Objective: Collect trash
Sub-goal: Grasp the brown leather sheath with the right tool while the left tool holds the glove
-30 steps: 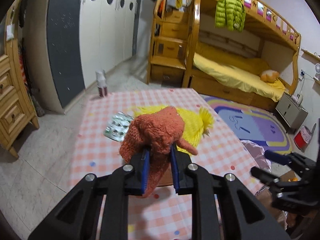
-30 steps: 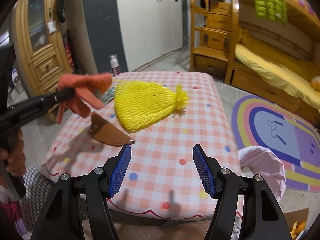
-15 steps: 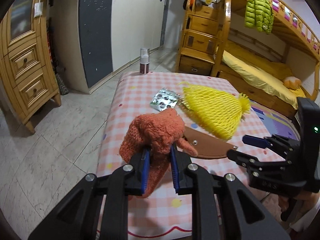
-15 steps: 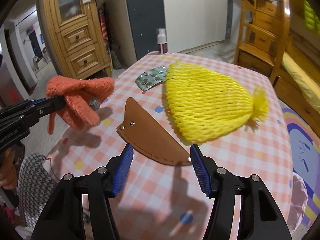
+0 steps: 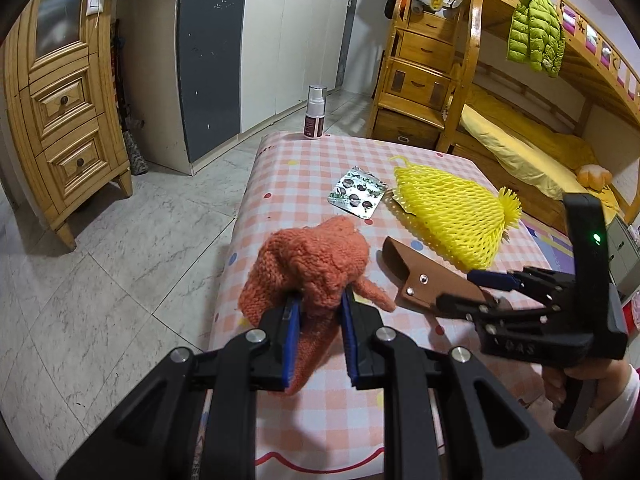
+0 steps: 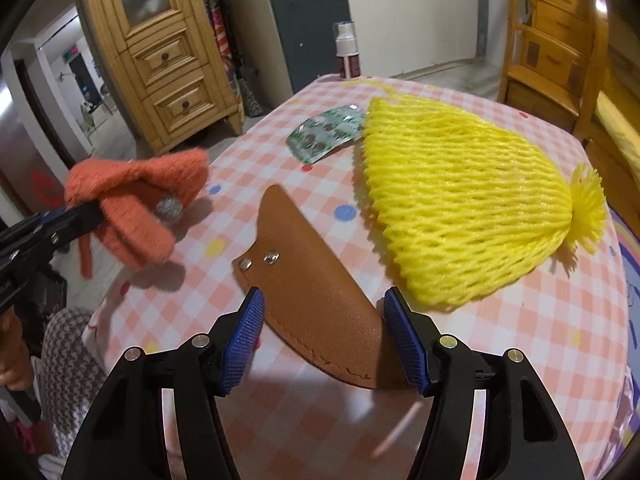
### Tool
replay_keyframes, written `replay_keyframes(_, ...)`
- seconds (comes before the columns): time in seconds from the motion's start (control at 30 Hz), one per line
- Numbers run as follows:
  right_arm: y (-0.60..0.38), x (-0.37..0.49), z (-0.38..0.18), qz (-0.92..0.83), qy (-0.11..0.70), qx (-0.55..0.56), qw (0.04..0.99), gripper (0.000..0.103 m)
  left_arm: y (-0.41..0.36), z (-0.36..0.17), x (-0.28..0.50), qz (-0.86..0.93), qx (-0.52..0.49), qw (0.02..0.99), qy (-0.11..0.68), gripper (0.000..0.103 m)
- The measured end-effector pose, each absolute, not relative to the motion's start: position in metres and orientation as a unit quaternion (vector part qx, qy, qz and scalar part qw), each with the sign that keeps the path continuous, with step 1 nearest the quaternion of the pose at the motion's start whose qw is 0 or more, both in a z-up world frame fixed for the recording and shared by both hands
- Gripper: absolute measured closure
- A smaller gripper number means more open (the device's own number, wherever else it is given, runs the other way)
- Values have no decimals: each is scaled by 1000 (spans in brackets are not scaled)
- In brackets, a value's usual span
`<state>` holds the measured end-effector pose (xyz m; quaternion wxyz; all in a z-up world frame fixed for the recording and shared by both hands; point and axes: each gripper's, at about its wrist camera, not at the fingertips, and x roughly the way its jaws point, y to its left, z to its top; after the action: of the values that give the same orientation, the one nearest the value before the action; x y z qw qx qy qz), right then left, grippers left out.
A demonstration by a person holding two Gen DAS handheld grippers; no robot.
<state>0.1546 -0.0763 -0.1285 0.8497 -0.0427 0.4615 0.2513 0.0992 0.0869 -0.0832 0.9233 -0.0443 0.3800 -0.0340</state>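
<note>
My left gripper [image 5: 320, 304] is shut on an orange knitted glove [image 5: 316, 256], held just above the near left edge of the checked table [image 5: 296, 172]. In the right wrist view that glove [image 6: 136, 196] hangs at the left. My right gripper [image 6: 324, 308] hovers low over a brown leather sheath [image 6: 304, 280]; its jaws are opening, with the sheath's pointed end between the pads and untouched. A yellow foam net [image 6: 460, 208] and a foil blister pack [image 6: 326, 134] lie farther back on the table.
A spray bottle [image 5: 316, 112] stands at the table's far edge. A wooden cabinet [image 5: 64, 120] is across the tiled floor at left, and a bunk bed [image 5: 520, 120] at right. A person's hand [image 5: 560, 384] grips the right tool.
My right gripper has come down and forward until the brown sheath lies between its jaws. My left gripper, still on the glove, has drifted toward the table's near left edge and sunk a little.
</note>
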Motion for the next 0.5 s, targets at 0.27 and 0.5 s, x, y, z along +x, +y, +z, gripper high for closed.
replay_keyframes(0.27,-58,124,-128,279,464,-108,834,40,90,-83,96,-32,-53,923,380,86)
replay_keyframes(0.5,-43,126,-130,254,439,-140,850,54,92,-80,89,-27,-54,924,377,86)
